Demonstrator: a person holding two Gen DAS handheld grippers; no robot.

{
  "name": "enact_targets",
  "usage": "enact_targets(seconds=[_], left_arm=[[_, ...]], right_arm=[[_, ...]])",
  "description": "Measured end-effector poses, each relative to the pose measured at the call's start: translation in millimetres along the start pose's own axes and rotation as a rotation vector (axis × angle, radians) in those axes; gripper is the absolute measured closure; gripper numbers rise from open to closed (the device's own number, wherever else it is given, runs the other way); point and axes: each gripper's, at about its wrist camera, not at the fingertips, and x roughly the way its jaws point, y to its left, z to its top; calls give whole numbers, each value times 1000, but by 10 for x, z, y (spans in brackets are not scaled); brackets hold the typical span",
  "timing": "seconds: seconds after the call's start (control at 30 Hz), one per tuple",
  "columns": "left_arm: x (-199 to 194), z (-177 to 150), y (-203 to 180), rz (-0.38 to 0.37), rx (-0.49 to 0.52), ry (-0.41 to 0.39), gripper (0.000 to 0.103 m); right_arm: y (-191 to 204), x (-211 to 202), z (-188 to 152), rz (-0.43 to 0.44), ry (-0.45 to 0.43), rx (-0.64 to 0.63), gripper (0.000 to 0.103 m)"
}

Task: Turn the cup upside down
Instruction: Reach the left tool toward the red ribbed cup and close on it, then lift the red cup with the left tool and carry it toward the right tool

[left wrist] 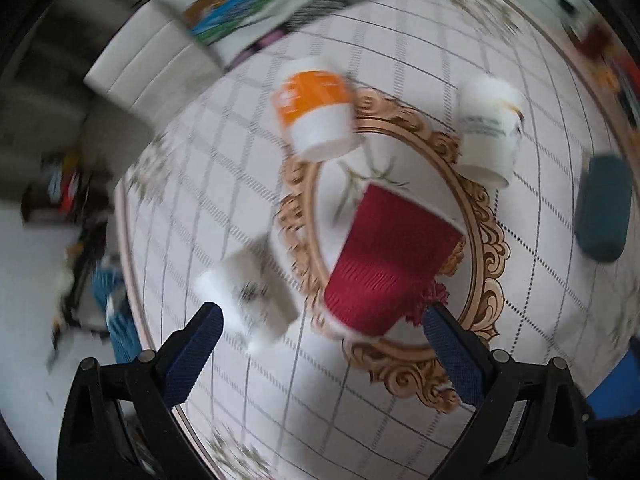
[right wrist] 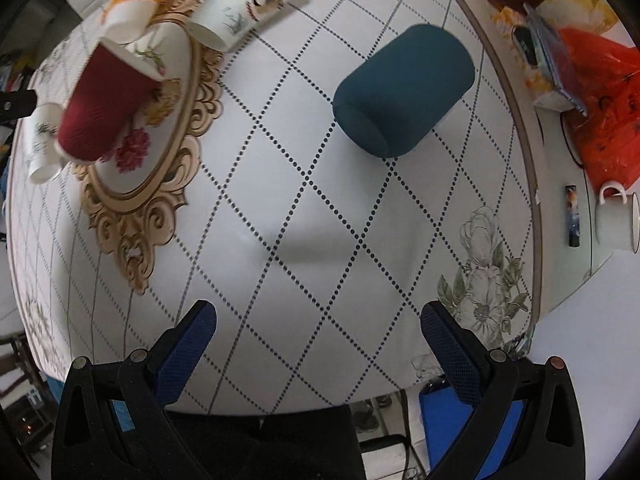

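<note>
The red cup [left wrist: 390,260] was a ribbed paper cup of deep maroon, standing upside down with its narrow base toward the camera and its white-rimmed mouth down on the table [right wrist: 360,240]. It stood inside the gold scroll-framed oval [right wrist: 136,184] printed on the cloth, toward the left far part of the table in the right wrist view, over a red flower in the print.

Five cups stood on the table in all: the red one, an orange-and-white cup [left wrist: 316,112] just beyond it, a white cup with a bird print [right wrist: 244,4] to the far right of the oval, a small white cup [left wrist: 250,290] to its left, and a dark teal cup [right wrist: 404,92] well apart to the right. All five stood mouth down. One white mug [right wrist: 616,216] stood off the cloth at the far right edge, beside a red plastic bag [right wrist: 600,96].

The left gripper [left wrist: 322,322] had its jaws spread wide and empty, hovering near the red cup. The right gripper [right wrist: 318,320] was likewise spread wide and empty, over bare cloth.

The left wrist view was smeared by motion, so prints on the white cups were unreadable there. The clutter beyond the table edge could not be made out.
</note>
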Motion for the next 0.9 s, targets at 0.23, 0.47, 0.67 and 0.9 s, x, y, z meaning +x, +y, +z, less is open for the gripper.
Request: enact_targets(seconds=[0.23,0.47,0.67,0.9], left_arm=[[293,256,-274,-19,165,24,4],[475,329,-442,-55,238,43,4],[588,351,-485,-73,275,43,4],[708,378,-490,-90,291,54,22]], right_arm=[[-18,111,135,-1,29,46,0],[-85,197,207,-4,55,70,0],[-153,256,215,-5,67,82,0],[-189,282,188,-10,64,84,0]])
